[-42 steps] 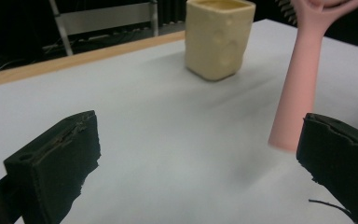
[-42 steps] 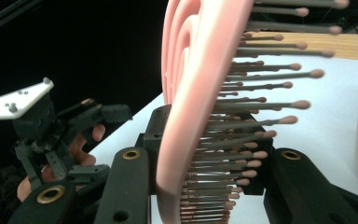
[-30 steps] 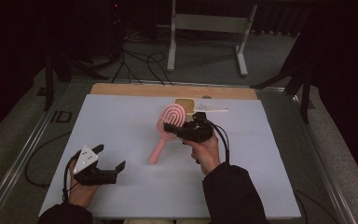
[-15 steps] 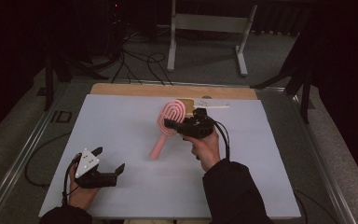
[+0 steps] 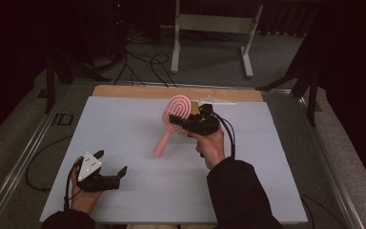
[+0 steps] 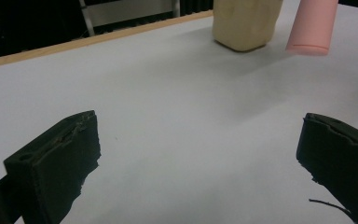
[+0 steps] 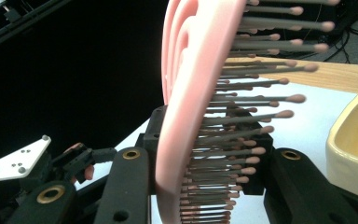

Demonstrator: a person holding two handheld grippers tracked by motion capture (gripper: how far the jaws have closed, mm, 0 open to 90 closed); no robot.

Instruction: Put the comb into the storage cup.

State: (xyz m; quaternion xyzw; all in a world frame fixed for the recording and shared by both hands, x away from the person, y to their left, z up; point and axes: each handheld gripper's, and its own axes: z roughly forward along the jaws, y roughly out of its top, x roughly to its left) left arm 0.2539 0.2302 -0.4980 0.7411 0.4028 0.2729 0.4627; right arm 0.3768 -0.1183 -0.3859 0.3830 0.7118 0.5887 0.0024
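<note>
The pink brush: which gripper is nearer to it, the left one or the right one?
Right. The right gripper is shut on the brush at its head, holding it over the table. The left gripper rests open near the table's front left, well apart from the brush.

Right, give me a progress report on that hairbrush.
Done: the pink hairbrush is gripped at its head by the right gripper and held tilted, its handle end low near the white table. In hand: carrying it beside the cream cup. Left: putting it down; the left gripper waits open.
</note>
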